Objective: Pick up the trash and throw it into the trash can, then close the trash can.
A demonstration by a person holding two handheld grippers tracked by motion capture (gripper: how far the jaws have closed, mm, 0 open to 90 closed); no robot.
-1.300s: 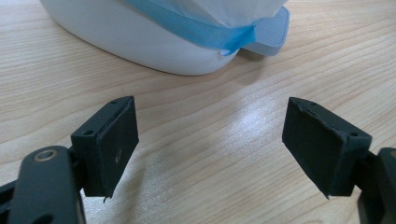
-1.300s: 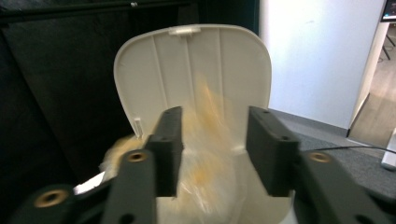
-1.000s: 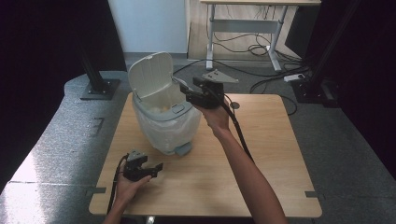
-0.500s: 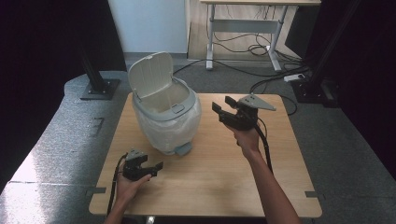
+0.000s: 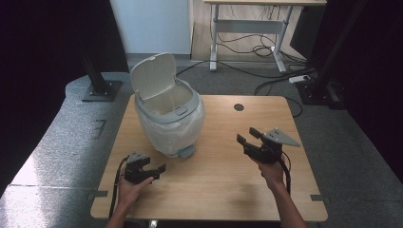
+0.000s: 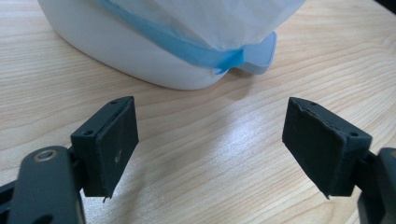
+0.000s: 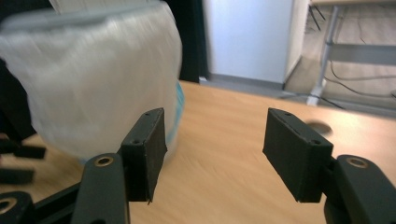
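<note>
— Bin, lid tipped up and liner bag draped over its rim, is standing at the table's left-centre in the high view; who is nearer?

— Left gripper, resting just below it, jaws spread and empty. The right gripper is hovering well apart.

— And the left gripper view?

— Left gripper is gaping at the bin's base, straight ahead.

— Right gripper view?

— Right gripper is parted, holding nothing; the bin is lying ahead-left.

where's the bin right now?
High view: the lined white bin stands on the table's left-rear part, lid up, just beyond the left gripper. The right gripper sits off to its right, apart from it, jaws open and empty.
</note>
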